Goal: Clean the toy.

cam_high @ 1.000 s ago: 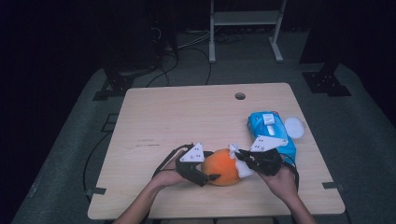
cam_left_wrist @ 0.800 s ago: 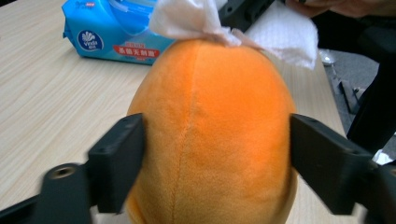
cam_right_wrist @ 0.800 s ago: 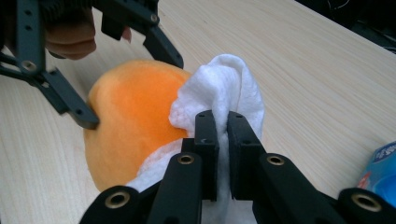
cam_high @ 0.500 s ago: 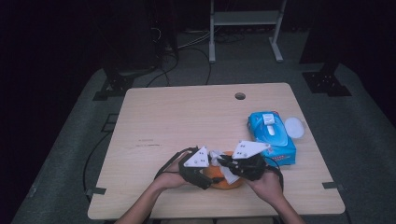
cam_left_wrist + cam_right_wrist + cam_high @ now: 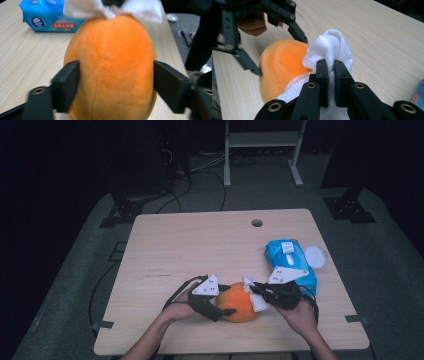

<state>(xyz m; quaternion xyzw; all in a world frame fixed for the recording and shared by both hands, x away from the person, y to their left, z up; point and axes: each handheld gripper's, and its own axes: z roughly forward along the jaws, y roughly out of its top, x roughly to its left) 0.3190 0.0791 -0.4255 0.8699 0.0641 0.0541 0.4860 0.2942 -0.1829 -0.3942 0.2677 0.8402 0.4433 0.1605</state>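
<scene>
An orange plush ball (image 5: pixel 237 303) rests on the wooden table (image 5: pixel 200 245) near its front edge. My left gripper (image 5: pixel 220 306) is shut on it, one jaw pressing each side of the orange plush ball (image 5: pixel 110 72). My right gripper (image 5: pixel 256 292) is shut on a crumpled white tissue (image 5: pixel 256 299) and holds it against the ball's right side. In the right gripper view the white tissue (image 5: pixel 332 47) bunches around the right gripper (image 5: pixel 331 65) and lies over the orange plush ball (image 5: pixel 282 67), with the left gripper (image 5: pixel 279 53) beyond it.
A blue pack of wet wipes (image 5: pixel 290 260) lies at the right of the table, with a white round lid (image 5: pixel 315 256) beside it. A small hole (image 5: pixel 257 223) sits near the table's far edge. Cables and a metal stand (image 5: pixel 262 140) are on the dark floor behind.
My right gripper with the tissue slid left over the ball's top and has come back to its right side. The left gripper kept its hold on the ball.
</scene>
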